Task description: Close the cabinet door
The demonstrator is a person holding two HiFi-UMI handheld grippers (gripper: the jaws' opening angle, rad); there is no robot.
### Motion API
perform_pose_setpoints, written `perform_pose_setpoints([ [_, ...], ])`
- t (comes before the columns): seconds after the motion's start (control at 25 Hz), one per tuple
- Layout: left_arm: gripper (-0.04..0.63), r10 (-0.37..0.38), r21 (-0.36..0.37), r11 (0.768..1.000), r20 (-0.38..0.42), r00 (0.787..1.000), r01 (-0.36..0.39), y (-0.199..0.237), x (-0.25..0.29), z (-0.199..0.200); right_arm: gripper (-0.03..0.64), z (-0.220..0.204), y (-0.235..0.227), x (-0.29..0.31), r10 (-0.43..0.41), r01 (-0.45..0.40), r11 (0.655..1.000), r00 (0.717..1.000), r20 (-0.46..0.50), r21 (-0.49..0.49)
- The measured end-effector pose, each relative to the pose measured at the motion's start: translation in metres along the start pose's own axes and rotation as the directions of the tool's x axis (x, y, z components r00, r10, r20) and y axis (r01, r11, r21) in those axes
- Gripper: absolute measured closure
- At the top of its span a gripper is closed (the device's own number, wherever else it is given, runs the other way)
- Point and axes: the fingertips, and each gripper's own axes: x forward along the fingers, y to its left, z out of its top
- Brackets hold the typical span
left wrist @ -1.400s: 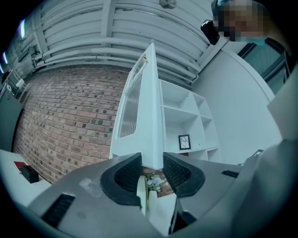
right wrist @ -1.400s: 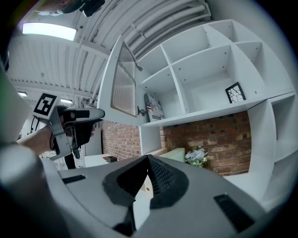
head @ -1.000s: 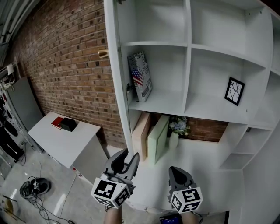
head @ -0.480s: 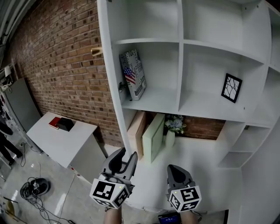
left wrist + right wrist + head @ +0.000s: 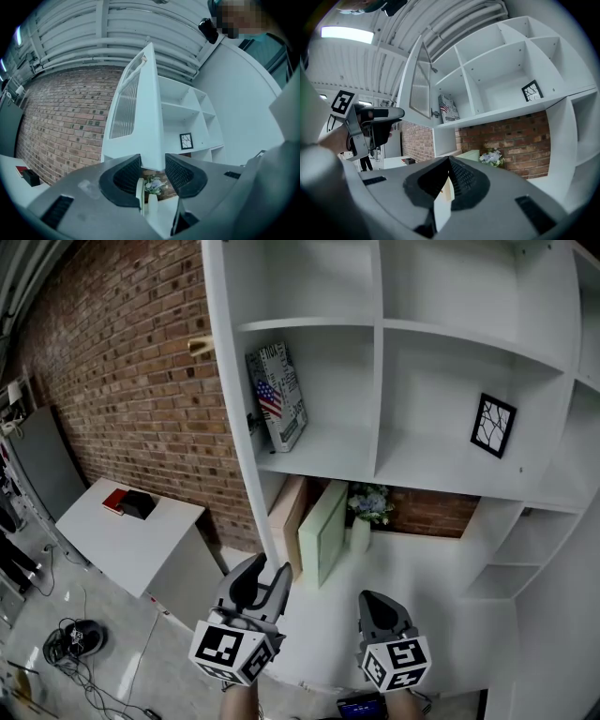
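Observation:
The white cabinet door (image 5: 234, 409) stands open, edge-on to me, with a ribbed glass panel (image 5: 123, 110) and a brass knob (image 5: 199, 347). My left gripper (image 5: 265, 579) is open just below the door's lower corner. Its jaws have just been opening. The door's bottom edge (image 5: 152, 161) lines up between the fingertips, and neither pad presses on it. My right gripper (image 5: 380, 606) sits to the right over the white counter (image 5: 422, 568), shut with nothing in it. In the right gripper view the door (image 5: 419, 84) and the left gripper (image 5: 370, 119) appear at the left.
The open shelves hold a flag-printed book (image 5: 277, 395) and a framed picture (image 5: 493, 426). Below stand a green board (image 5: 323, 531), a tan board (image 5: 286, 512) and flowers (image 5: 367, 502). A white table (image 5: 131, 549) with a red book and black box stands left. Cables (image 5: 75, 638) lie on the floor.
The left jaws have spread a little wider. Both grippers have drawn slightly away from the shelving, and the door and shelves sit further left in the head view.

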Motion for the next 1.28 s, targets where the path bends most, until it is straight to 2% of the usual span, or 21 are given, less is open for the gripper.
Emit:
perform_pose_setpoints([
  [0.2, 0.440, -0.007, -0.008, 1.000, -0.009, 1.000, 0.006, -0.006, 0.006, 0.000, 0.615, 0.001, 0.002, -0.002, 0.017, -0.017, 0.999, 1.000, 0.001, -0.027],
  [0.32, 0.440, -0.010, 0.012, 1.000, -0.013, 1.000, 0.010, -0.010, 0.011, 0.000, 0.615, 0.000, 0.000, -0.003, 0.020, -0.020, 0.999, 1.000, -0.001, -0.029],
  [0.88, 0.439, -0.016, 0.021, 1.000, -0.011, 1.000, 0.016, -0.024, 0.028, -0.006, 0.615, 0.003, -0.032, -0.010, -0.008, 0.008, 1.000, 1.000, 0.002, -0.020],
  [1.08, 0.439, -0.007, 0.029, 1.000, -0.008, 1.000, 0.007, -0.028, 0.036, -0.007, 0.615, 0.002, -0.047, -0.013, -0.001, 0.001, 1.000, 1.000, 0.001, 0.021],
  [1.28, 0.437, 0.001, 0.033, 0.999, -0.012, 1.000, -0.001, -0.032, 0.043, -0.008, 0.615, 0.000, -0.054, -0.013, 0.005, -0.005, 1.000, 1.000, -0.007, 0.021],
])
